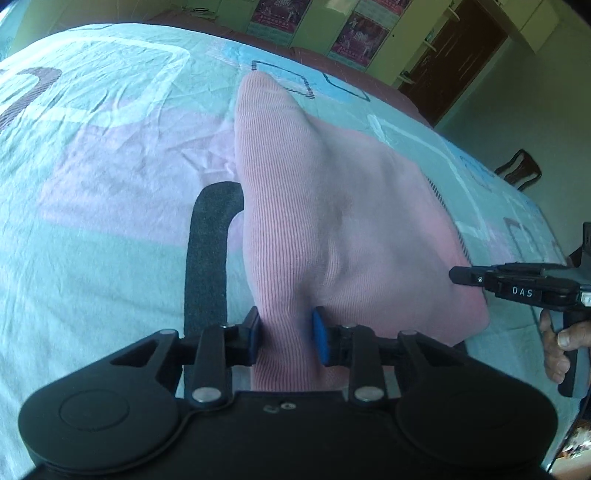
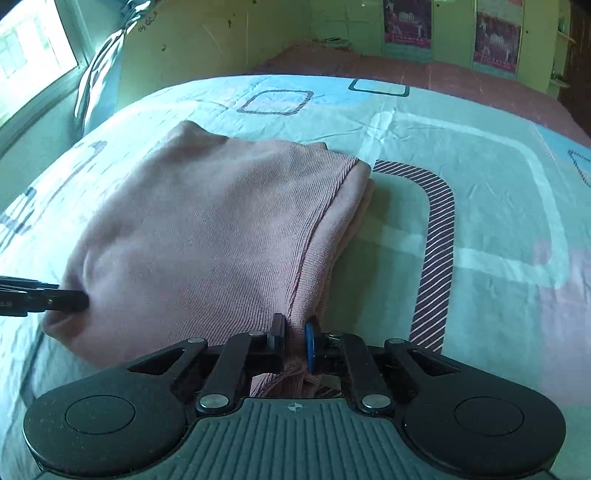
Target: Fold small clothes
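A bed [image 2: 480, 155] is covered by a patterned pale green sheet [image 1: 92, 229]. A pink ribbed garment [image 2: 207, 221] is spread on it.

One pink knitted garment [image 1: 332, 206] on one patterned bedsheet [image 1: 96, 155], two handheld grippers, left gripper [image 1: 286, 334] and right gripper [image 2: 294, 338], one bare hand [image 1: 557, 343], one wooden chair [image 1: 519, 170], one window [image 2: 33, 48], one brown door [image 1: 454, 59]

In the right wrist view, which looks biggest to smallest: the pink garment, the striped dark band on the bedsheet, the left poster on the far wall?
1. Pink garment, clearly largest.
2. Striped dark band.
3. Left poster, smallest, though it is far away, so its true size is unsure.
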{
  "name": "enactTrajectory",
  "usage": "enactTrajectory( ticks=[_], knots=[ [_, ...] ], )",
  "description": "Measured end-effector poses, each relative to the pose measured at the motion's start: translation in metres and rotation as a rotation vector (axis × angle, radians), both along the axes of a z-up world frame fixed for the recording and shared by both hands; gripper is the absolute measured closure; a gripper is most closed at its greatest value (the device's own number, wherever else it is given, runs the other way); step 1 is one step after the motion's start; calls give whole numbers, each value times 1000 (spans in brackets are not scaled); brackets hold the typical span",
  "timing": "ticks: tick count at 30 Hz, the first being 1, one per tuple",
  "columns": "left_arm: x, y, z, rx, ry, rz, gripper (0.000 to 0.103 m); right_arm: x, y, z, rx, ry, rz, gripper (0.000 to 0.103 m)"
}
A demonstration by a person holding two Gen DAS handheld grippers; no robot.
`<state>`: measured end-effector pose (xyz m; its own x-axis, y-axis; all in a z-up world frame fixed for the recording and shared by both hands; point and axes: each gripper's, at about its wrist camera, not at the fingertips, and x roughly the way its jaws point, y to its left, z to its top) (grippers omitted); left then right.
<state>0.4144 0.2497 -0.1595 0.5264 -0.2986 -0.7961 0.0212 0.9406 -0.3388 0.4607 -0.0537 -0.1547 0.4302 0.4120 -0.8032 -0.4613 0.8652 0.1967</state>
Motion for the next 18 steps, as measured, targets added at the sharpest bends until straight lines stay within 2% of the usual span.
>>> enactTrajectory(
  ticks=[3,4,6,8,11,15,16,18],
  knots=[
    [0,2,11,27,-17,10,65,4,-1,2,23,10,-39,93],
    [-4,4,22,53,-61,4,66,3,-5,9,39,-10,-55,93],
    [-8,2,45,143,-175,-42,56,0,-12,26,53,-80,-81,92],
    [1,-3,53,168,-249,-104,58,8,-13,35,65,-104,-79,92],
    [37,-21,54,172,-307,-213,62,31,-2,36,60,-102,-67,92],
    [82,-45,42,263,-313,-297,62,65,18,21,28,-105,-32,92],
    [90,-47,37,277,-288,-297,62,72,21,16,13,-103,-27,92],
    [102,-46,19,235,-180,-261,61,88,23,-2,-47,-65,-33,92]
  ],
)
